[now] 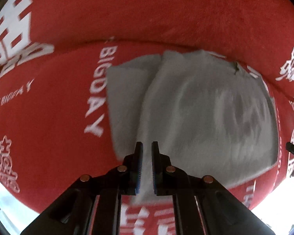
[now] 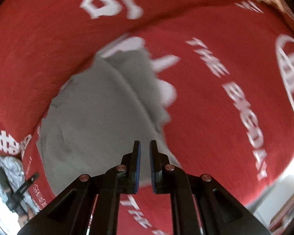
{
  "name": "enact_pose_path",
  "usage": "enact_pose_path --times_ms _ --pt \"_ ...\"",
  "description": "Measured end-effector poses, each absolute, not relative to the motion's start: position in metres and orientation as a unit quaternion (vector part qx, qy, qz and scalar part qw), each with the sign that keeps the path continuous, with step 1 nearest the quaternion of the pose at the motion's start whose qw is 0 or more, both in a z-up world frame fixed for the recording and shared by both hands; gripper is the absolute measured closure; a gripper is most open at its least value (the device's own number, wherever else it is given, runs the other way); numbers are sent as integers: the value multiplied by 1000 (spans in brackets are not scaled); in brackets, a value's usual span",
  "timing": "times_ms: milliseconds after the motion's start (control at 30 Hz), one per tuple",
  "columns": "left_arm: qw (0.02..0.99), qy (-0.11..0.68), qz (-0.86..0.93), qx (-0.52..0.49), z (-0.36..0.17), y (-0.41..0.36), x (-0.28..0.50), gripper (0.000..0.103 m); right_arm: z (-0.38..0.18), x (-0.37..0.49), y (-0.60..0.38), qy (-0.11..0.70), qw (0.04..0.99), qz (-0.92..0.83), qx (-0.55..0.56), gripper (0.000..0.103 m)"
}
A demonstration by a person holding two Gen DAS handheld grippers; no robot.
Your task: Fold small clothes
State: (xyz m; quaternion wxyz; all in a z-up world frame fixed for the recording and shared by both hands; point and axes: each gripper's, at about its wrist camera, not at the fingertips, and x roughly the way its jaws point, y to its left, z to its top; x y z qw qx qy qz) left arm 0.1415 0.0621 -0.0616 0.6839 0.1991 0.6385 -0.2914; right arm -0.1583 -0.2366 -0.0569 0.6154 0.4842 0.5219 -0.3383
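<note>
- Two grippers, both pointing down over one work surface.
- Left gripper [image 1: 147, 146]: black, blue-padded; jaws nearly together, pinching an edge of the grey garment [image 1: 205, 107] that runs up between the pads.
- Right gripper [image 2: 145, 145]: same make; jaws nearly together, clamped on the near edge of the same garment [image 2: 92, 117].
- Grey garment: small, soft, lying partly folded on the red cloth [image 1: 58, 117], one layer lapped over another along a raised ridge; near edge lifted at the two grips. Detail blurred.
- Red cloth: covers the surface, printed in white with "THE BIGDAY" [image 2: 245, 117] and large characters [image 1: 11, 29].
- Patterned grey fabric [image 2: 13, 166]: at the left edge of the right wrist view, beside the other gripper.
</note>
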Motion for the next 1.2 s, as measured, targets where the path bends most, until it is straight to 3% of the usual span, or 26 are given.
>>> enact_pose_path --times_ms 267,333,467,767,833,967,1200 --pt "685 641 -265 221 -113 34 157 95 -106 -127 -262 540 606 -320 488 93" --pt "685 639 -271 221 -112 36 158 95 -114 -135 -267 535 604 -320 497 99" --pt "676 644 -271 233 -111 36 158 95 -108 -145 -271 530 608 -336 487 101" --pt "661 659 -262 245 -98 33 148 95 -72 -155 -254 534 599 -342 489 95" --pt "659 660 -262 249 -94 33 143 95 -66 -156 -246 535 596 -339 494 90" --pt "655 667 -256 246 -90 35 135 95 -62 -156 -228 539 590 -328 503 64" --pt "645 675 -257 249 -85 34 115 95 -72 -146 -196 557 585 -291 513 58"
